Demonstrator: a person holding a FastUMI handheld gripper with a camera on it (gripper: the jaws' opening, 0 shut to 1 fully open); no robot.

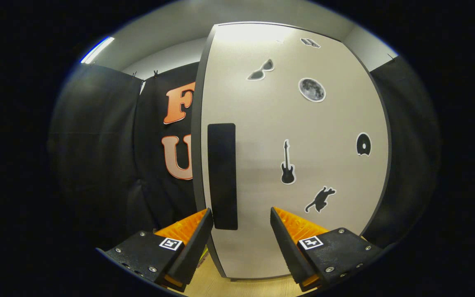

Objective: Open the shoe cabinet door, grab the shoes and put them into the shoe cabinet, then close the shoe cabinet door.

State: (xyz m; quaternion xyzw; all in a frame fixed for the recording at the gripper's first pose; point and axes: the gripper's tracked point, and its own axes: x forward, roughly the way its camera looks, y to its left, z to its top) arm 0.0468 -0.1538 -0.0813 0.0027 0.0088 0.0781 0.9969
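Observation:
The shoe cabinet door (295,123) stands just ahead of me, a pale panel with dark edging and several black stickers on it. A tall black handle (222,175) runs down the door near its left edge. My gripper (241,216) is open, and the lower end of the handle sits between the two fingertips, close to the left one. The left finger (192,239) reaches past the door's left edge. The right finger (291,237) lies in front of the door face. Nothing is pressed between them.
Black cloth walls hang to the left (97,156) and right (406,165) of the cabinet. A strip of light wooden floor (237,284) shows below the door, between the fingers. A ceiling light (97,49) glows at the upper left.

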